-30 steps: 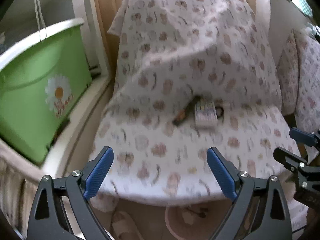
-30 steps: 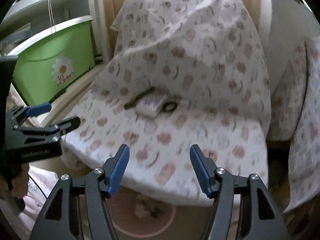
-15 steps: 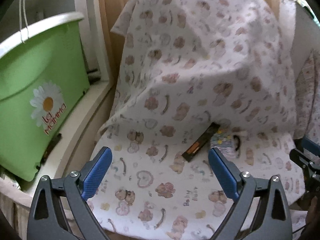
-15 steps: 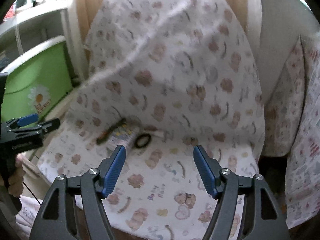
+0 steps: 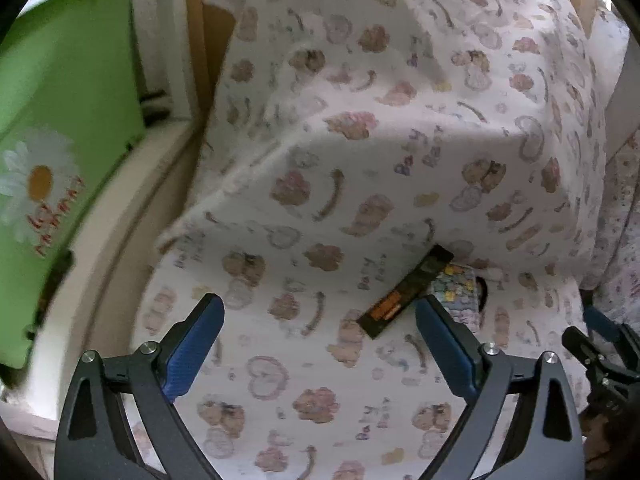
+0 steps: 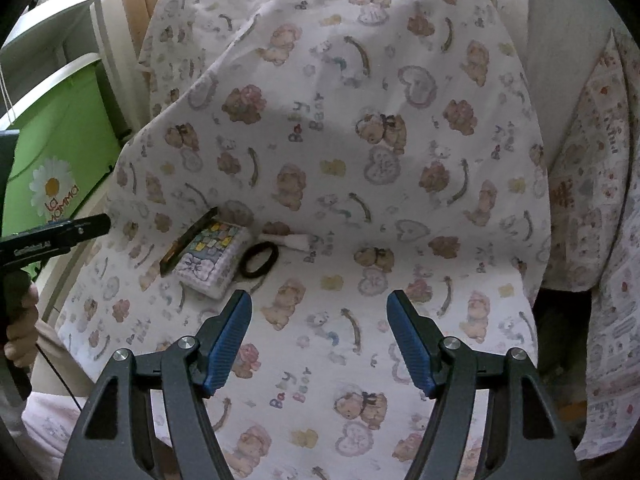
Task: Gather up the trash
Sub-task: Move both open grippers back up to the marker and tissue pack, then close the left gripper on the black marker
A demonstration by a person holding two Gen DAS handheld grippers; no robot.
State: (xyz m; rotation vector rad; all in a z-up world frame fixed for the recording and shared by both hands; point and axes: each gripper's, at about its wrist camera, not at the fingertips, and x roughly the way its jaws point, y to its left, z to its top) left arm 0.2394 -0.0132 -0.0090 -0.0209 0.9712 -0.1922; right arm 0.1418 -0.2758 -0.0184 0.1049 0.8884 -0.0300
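Note:
A dark wrapper with orange print (image 5: pixel 406 292) lies on the seat of a chair covered in bear-print cloth (image 5: pixel 360 140). Next to it lie a small patterned tissue pack (image 6: pixel 212 258), a black hair ring (image 6: pixel 259 259) and a small white scrap (image 6: pixel 298 240). The wrapper also shows in the right wrist view (image 6: pixel 188 242). My left gripper (image 5: pixel 320 336) is open and empty, just left of and short of the wrapper. My right gripper (image 6: pixel 320 332) is open and empty, over the seat to the right of the pile.
A green plastic bin with a daisy print (image 5: pixel 48 152) stands on a white ledge (image 5: pixel 120 220) left of the chair. A second cloth-covered seat (image 6: pixel 592 184) stands at the right. The left gripper shows in the right wrist view (image 6: pixel 60 236).
Both grippers have moved forward and closer to the chair seat. The pile of items now looks larger and nearer. Both stay open.

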